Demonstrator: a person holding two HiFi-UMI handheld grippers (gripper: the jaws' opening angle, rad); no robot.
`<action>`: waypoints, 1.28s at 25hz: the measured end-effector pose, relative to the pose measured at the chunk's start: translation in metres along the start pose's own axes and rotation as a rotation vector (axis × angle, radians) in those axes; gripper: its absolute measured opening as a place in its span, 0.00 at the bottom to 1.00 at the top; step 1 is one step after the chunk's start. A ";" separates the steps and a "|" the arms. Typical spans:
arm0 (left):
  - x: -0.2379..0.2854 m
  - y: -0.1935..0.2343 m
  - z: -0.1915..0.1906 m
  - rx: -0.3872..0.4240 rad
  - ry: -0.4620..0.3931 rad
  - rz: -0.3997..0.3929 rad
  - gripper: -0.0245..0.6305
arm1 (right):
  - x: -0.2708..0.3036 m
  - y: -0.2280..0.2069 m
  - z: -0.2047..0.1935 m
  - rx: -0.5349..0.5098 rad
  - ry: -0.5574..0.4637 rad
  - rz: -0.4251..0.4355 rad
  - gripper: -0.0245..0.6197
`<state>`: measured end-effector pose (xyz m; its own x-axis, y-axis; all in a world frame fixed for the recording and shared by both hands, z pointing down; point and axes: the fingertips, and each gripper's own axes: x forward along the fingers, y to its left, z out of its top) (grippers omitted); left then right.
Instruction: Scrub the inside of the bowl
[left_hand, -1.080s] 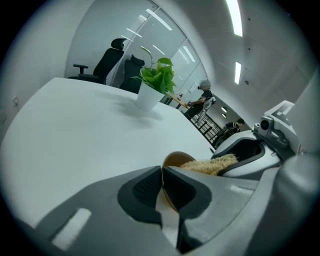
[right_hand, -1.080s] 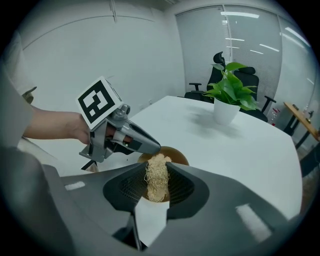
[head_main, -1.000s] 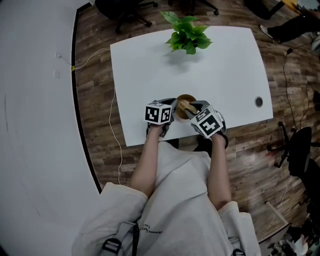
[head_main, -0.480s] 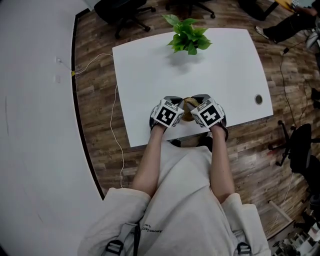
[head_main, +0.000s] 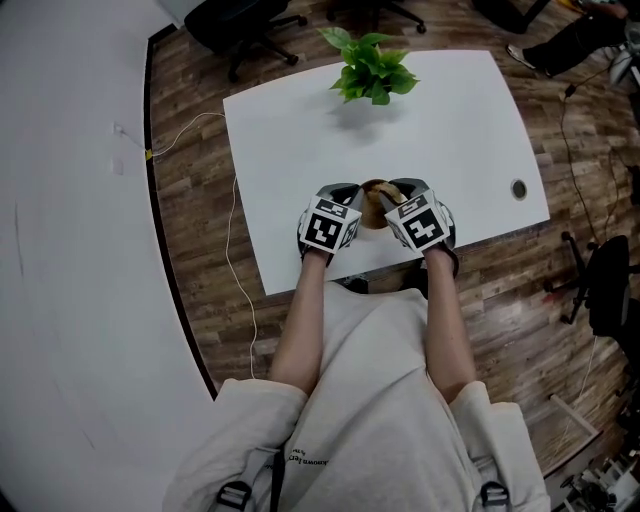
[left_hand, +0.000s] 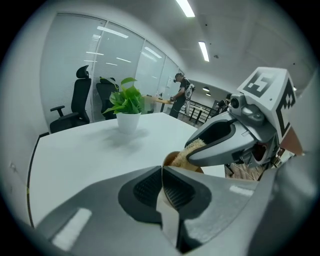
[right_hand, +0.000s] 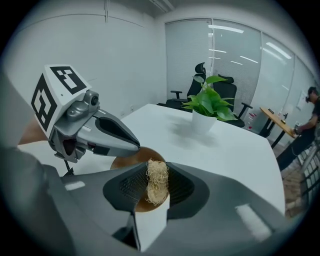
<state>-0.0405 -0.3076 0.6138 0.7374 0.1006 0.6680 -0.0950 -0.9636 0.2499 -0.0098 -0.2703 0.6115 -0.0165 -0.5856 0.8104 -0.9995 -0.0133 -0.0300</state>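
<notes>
Bowl (right_hand: 122, 160) at the counter's (head_main: 300, 150) near edge, rim seemingly pinched by left claw (left_hand: 161, 167); right claw (right_hand: 157, 167) clamps scrubber (right_hand: 156, 184); hard strokes may push it off.

Counted one wooden bowl (right_hand: 127, 159), one fibre scrubber (right_hand: 157, 176), two grippers, namely left gripper (left_hand: 162, 172) and right gripper (right_hand: 156, 194), one potted plant (head_main: 372, 68), one white table (head_main: 300, 130), one cable grommet (head_main: 518, 188), three black office chairs (head_main: 240, 22), one white floor cable (head_main: 232, 250).
</notes>
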 end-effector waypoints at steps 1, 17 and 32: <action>-0.002 0.001 0.001 -0.007 -0.008 0.005 0.05 | -0.001 0.000 0.001 -0.004 -0.004 -0.004 0.24; -0.021 0.036 0.028 -0.141 -0.175 0.126 0.05 | -0.004 0.010 0.006 -0.037 0.017 0.008 0.23; -0.019 0.026 0.024 -0.223 -0.200 0.038 0.05 | -0.004 0.050 0.025 -0.056 -0.030 0.139 0.22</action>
<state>-0.0412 -0.3409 0.5907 0.8455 -0.0062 0.5340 -0.2527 -0.8855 0.3898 -0.0585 -0.2892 0.5924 -0.1551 -0.6024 0.7830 -0.9876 0.1144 -0.1076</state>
